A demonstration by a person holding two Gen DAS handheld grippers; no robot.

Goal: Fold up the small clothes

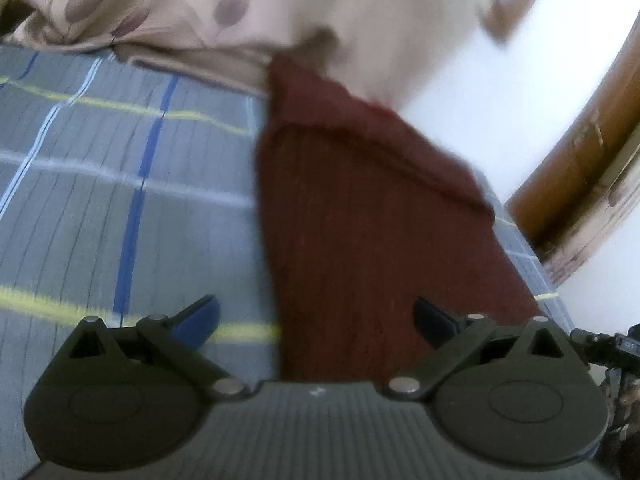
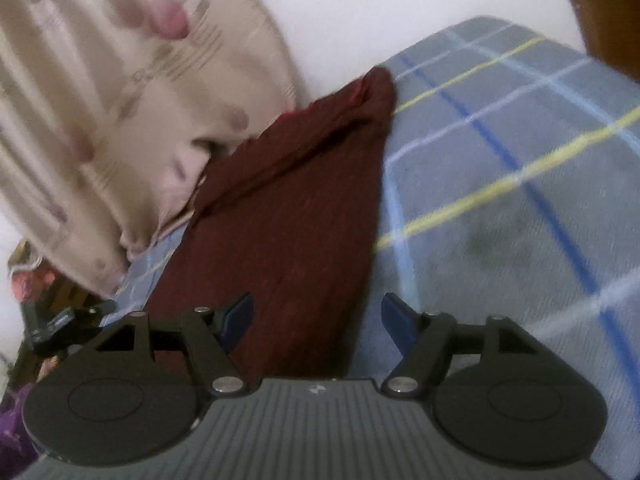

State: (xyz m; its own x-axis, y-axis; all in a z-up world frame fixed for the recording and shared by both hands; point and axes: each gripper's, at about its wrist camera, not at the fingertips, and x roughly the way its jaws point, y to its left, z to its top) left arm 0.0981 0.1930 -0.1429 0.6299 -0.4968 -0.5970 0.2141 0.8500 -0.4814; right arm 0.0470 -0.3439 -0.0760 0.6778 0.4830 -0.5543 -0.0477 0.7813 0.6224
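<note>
- Garment (image 1: 360,216): dark red knit, lying as a long folded strip on the bed (image 1: 120,184), its far end against the pillow (image 1: 200,12) near the bed's edge
- Progress, as I judge it: lengthwise folds look done; one end-to-end fold and tidying probably remain
- Left gripper (image 1: 316,322): jaws spread, nothing clasped, hovering over the garment's near end
- Right gripper (image 2: 316,318): jaws released, empty, above the garment's near edge
- Wall and wooden frame (image 1: 580,160) beyond the bed
</note>
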